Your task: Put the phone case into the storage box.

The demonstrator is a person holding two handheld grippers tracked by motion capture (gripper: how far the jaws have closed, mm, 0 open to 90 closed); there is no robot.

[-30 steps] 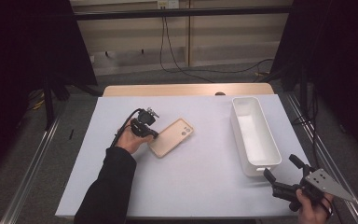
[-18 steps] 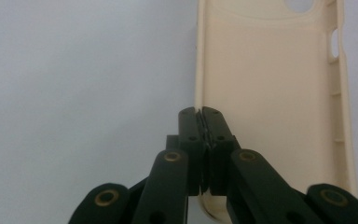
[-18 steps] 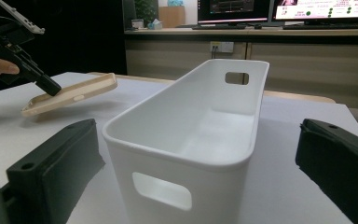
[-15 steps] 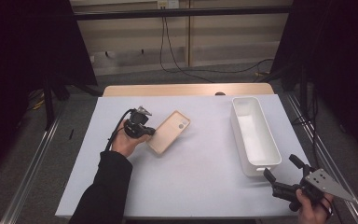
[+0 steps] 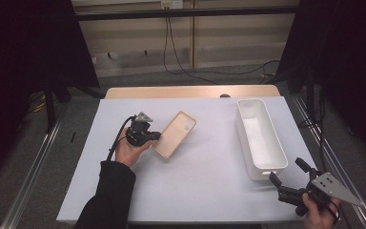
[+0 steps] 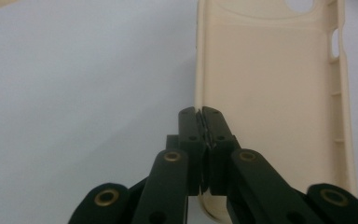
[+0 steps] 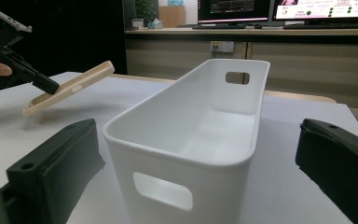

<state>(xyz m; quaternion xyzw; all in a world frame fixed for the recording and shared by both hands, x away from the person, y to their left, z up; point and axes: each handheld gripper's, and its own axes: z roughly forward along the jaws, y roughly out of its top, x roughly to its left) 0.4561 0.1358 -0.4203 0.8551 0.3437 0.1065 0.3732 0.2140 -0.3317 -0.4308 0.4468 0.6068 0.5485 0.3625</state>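
White table cover (image 5: 195, 176), dark surroundings.

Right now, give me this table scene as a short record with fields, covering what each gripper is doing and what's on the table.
left gripper: shut on the rim of the phone case
phone case: beige, open side up, lifted clear of the table and tilted
right gripper: open, holds nothing, at the near end of the bin
bin: white, long, empty, on the white table cover

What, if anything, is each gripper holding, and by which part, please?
The left gripper pinches the beige phone case by its side wall near one end, lifted off the table; the right gripper holds nothing.
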